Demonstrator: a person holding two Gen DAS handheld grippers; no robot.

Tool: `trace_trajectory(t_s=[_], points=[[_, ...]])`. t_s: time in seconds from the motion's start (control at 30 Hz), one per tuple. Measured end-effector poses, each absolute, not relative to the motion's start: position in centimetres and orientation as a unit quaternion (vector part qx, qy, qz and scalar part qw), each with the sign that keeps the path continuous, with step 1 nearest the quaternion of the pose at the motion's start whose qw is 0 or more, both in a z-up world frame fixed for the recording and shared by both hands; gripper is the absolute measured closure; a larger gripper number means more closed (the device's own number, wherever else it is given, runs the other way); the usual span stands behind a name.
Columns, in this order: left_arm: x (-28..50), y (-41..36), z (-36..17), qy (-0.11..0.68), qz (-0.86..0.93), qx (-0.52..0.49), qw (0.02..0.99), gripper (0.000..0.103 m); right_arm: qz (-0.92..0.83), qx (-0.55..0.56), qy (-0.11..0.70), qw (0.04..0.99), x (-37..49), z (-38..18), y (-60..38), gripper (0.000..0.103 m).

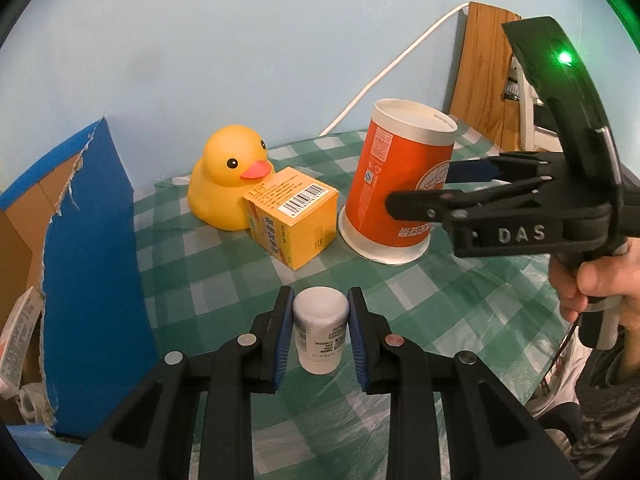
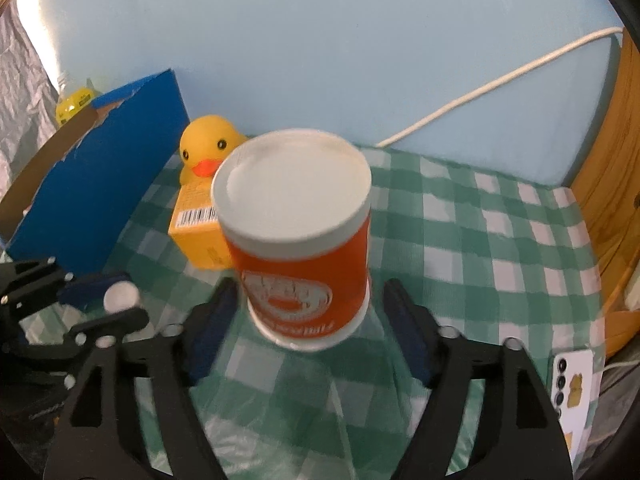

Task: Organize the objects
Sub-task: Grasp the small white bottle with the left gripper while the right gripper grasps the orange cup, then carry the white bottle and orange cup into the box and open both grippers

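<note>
The left gripper (image 1: 319,334) clamps the bottle (image 1: 320,330), probably for the box (image 1: 86,248), while the right gripper (image 2: 310,320) (jaws apart, not touching) straddles the cup (image 2: 300,240).

Left tool (image 1: 320,334): angled down toward the tabletop, blue pads (image 1: 283,340) clamped on both sides of a small white bottle (image 1: 319,328), which is held upright.
Right tool (image 2: 308,330): angled down, jaws parted and clear of the orange canister (image 2: 300,236) standing between them.
Right hand (image 1: 592,284): wrapped round the tool's handle.
</note>
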State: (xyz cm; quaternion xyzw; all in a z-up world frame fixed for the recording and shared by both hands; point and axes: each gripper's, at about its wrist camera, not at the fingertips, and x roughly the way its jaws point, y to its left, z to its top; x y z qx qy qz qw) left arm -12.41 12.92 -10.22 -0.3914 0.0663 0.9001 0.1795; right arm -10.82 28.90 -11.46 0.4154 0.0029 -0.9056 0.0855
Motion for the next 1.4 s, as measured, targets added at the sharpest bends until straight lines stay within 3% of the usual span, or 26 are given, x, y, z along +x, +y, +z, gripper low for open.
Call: trace_trajectory(t_s=[0.5, 1.4], points=[[-12.3, 12.2, -9.1, 0.062, 0.905, -0.382, 0.178, 0.076, -0.907, 0.411, -0.034, 0.089, -13.2, -12.3, 29.5, 0.026], [-10.1, 8.5, -1.6, 0.023, 0.933, -0.323, 0.158, 0.076, -0.929, 0.352, -0.002, 0.111, -9.1, -4.2, 26.2, 0.026]])
